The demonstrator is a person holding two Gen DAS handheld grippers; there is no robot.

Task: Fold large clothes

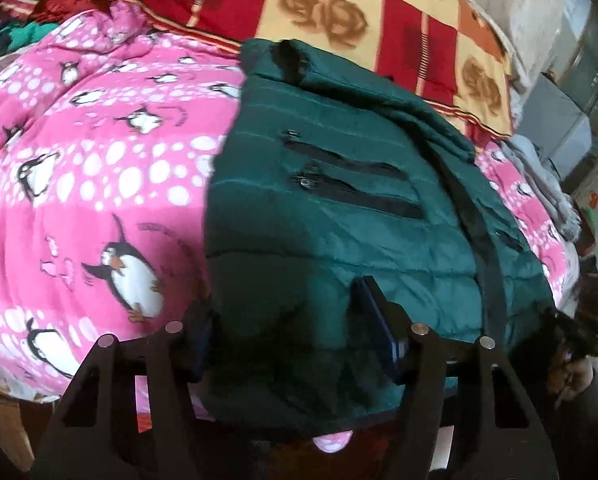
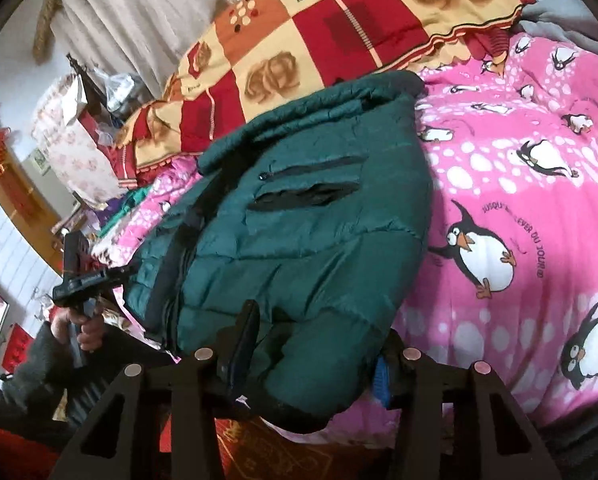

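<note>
Left gripper (image 1: 287, 332) spread wide, jaws straddling jacket's (image 1: 339, 208) near hem, nothing pinched. Green puffer jacket lies lengthwise on pink penguin quilt (image 1: 79, 184) atop bed, already doubled into narrow strip, pockets up. Right gripper (image 2: 315, 340) likewise spread over same hem, probably so both can lift it toward collar.
</note>
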